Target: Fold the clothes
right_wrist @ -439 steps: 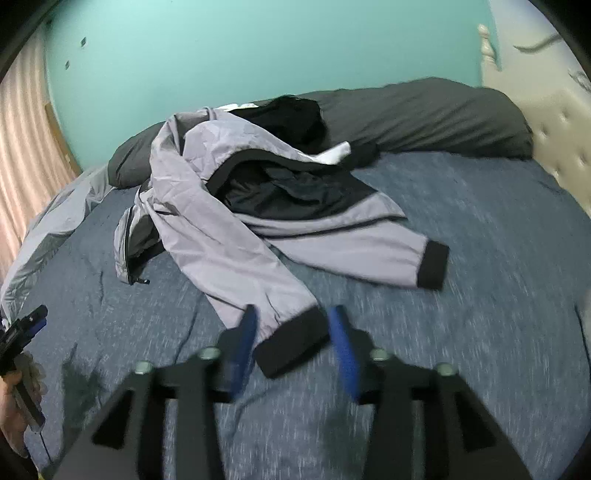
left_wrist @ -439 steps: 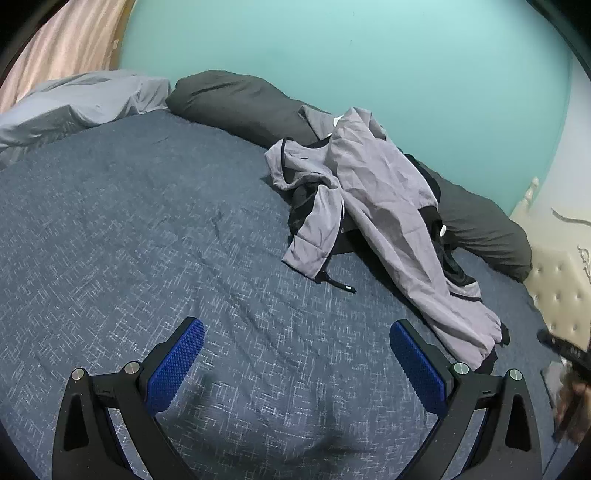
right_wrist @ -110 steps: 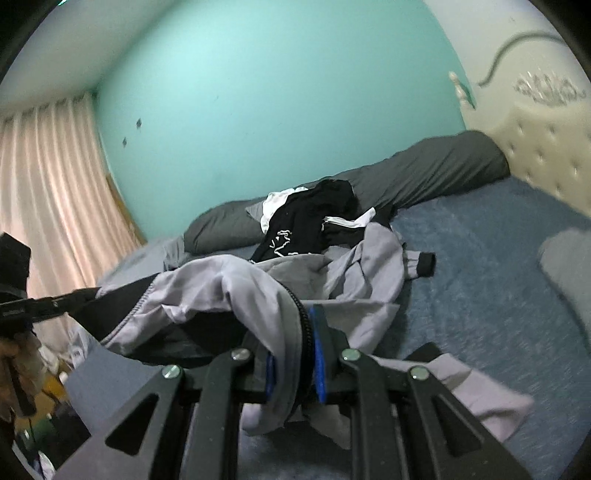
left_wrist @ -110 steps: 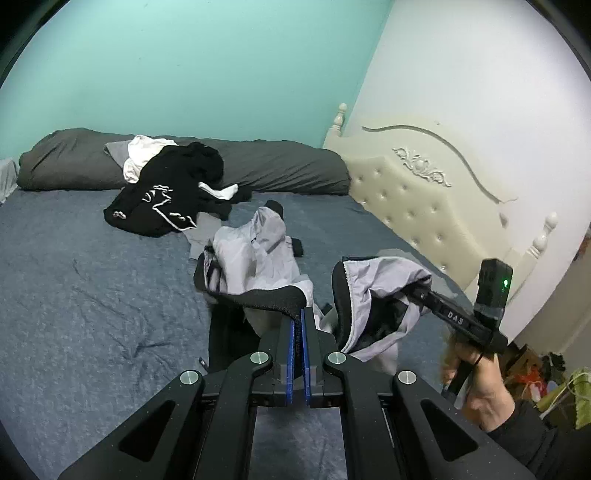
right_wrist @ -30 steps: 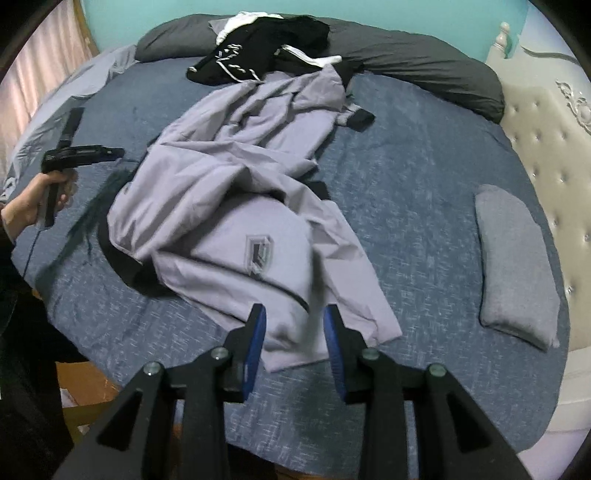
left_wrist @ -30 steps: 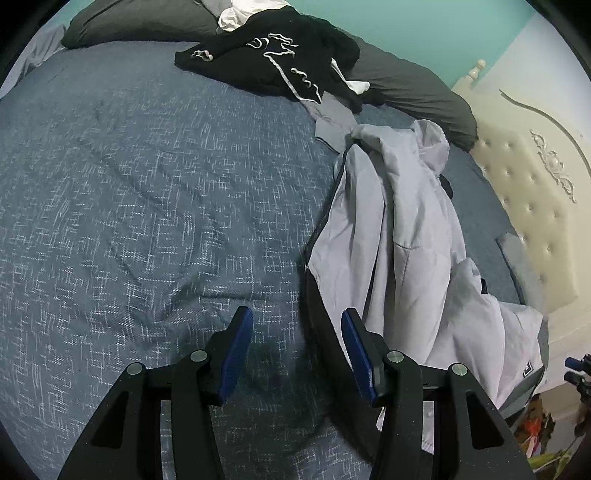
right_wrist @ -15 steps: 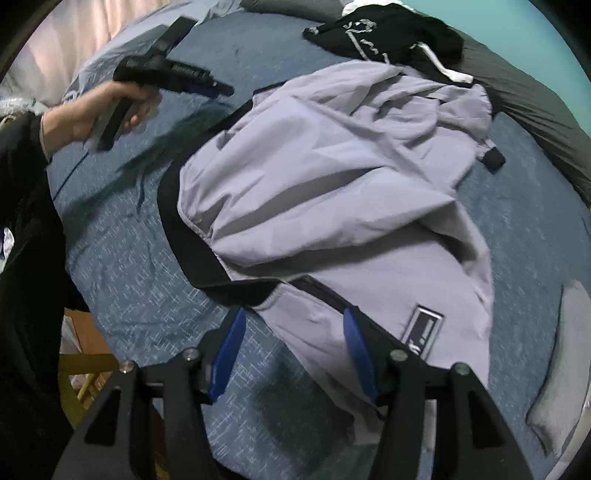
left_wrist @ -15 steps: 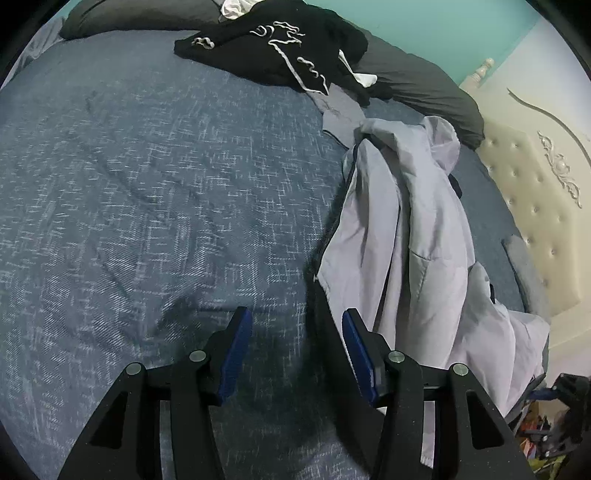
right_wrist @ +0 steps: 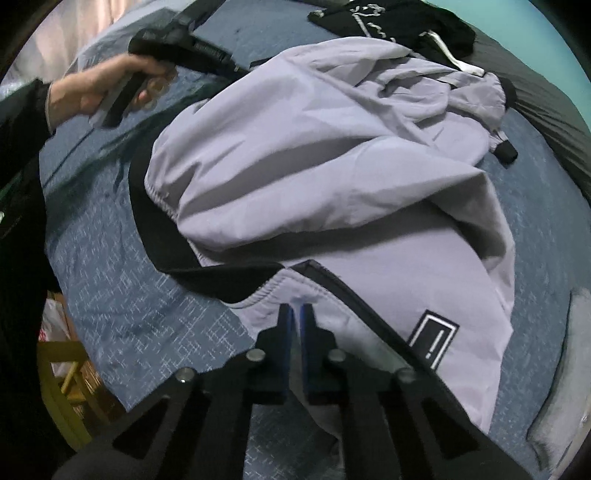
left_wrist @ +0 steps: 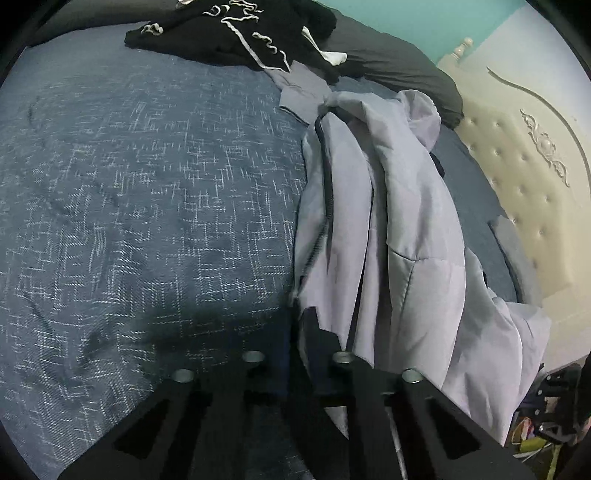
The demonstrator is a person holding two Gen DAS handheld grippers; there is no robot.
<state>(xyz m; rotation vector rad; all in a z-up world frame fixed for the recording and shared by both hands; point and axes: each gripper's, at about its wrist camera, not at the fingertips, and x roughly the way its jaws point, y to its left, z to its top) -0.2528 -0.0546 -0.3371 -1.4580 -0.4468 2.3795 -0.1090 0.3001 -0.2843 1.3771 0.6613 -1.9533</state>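
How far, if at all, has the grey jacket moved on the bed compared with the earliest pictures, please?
Yes. The grey jacket has been pulled away from the dark pillow toward the near edge of the bed, leaving the black garment behind on the pillow.

A light grey jacket with black trim lies crumpled on the blue bed, its black hem at the near edge. A black top with white trim lies bunched beyond it.
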